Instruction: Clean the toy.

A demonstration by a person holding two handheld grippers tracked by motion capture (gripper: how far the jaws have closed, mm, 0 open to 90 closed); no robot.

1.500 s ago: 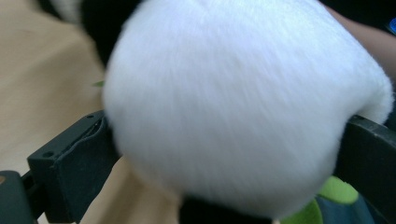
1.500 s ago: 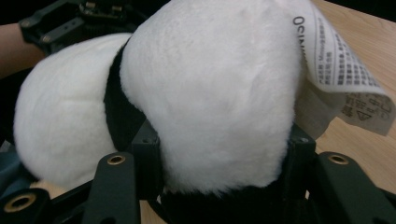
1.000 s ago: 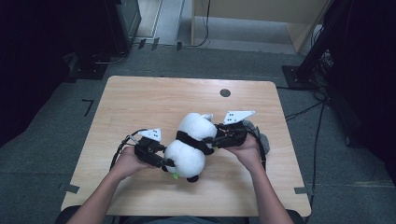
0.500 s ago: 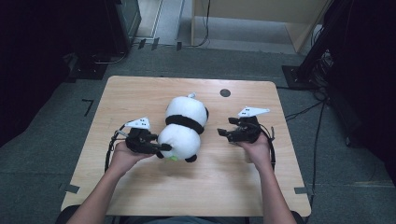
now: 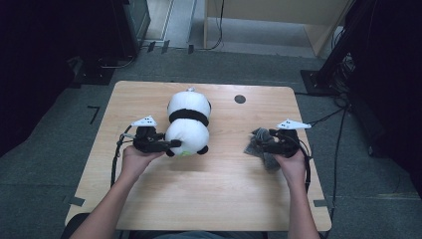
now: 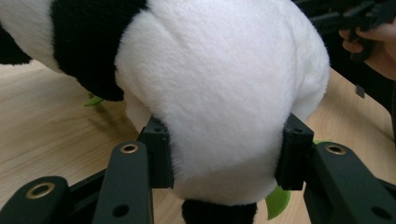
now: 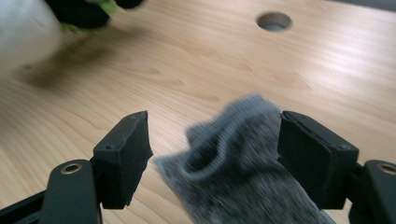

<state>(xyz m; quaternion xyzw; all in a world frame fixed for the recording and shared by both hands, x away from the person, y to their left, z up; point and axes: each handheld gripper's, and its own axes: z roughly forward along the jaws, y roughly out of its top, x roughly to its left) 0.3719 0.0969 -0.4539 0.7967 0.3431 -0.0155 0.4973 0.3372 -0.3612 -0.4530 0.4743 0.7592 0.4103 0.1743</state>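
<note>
Jaws of the left gripper (image 6: 224, 163) are pinching the panda plush (image 5: 188, 124) at centre frame – the right gripper's (image 7: 212, 154) are standing spread around a grey sock (image 7: 243, 163), grip pending.

Right gripper (image 7: 212, 161) jaws apart over wooden table (image 7: 187, 79). Grey sock (image 7: 243, 172) lies between jaws, nearer right-hand jaw, blurred; left-hand jaw clear of it. Round hole (image 7: 273, 20) in table beyond sock. White and black plush (image 7: 28, 32) beyond sock, well apart, at upper left.
</note>
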